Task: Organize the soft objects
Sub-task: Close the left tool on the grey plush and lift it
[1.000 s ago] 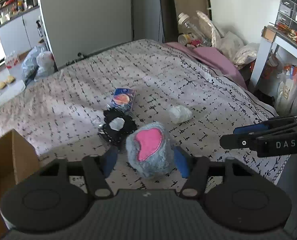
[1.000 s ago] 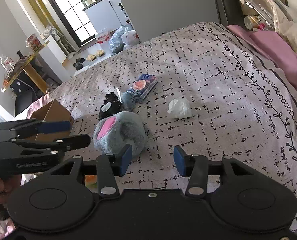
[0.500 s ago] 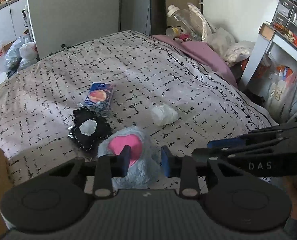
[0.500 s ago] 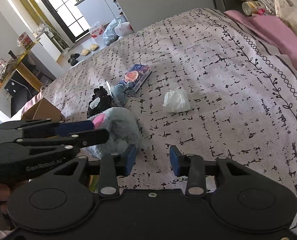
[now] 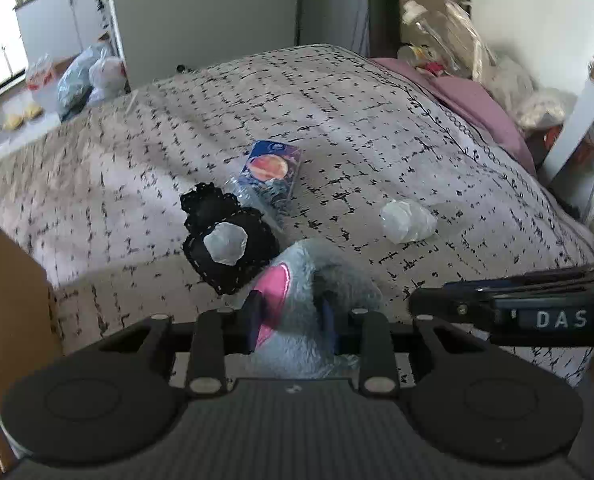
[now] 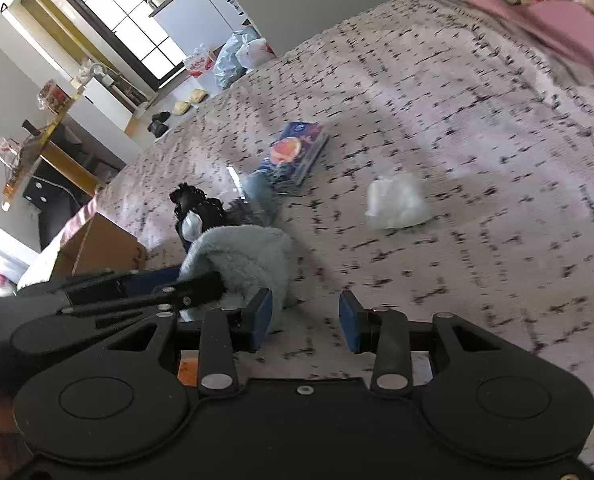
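My left gripper (image 5: 291,322) is shut on a grey-blue plush toy (image 5: 317,292) with a pink patch, at the near edge of the bed; the toy also shows in the right wrist view (image 6: 249,256), with the left gripper's fingers (image 6: 193,286) clamped on it. A black lacy soft item (image 5: 225,240) with a pale round centre lies just beyond it. A blue tissue pack (image 5: 271,172) and a white crumpled wad (image 5: 407,220) lie farther on the bedspread. My right gripper (image 6: 305,322) is open and empty, right of the plush toy.
A cardboard box (image 5: 5,312) stands at the bed's left edge, also in the right wrist view (image 6: 97,248). A pink blanket (image 5: 477,100) and bags lie at the far right. A white shelf (image 5: 577,120) stands at the right. Plastic bags (image 5: 89,76) sit on the floor beyond the bed.
My left gripper has closed on the plush toy, which it straddled open a second ago, and lifted it slightly. My right gripper stays open and has shifted a little.
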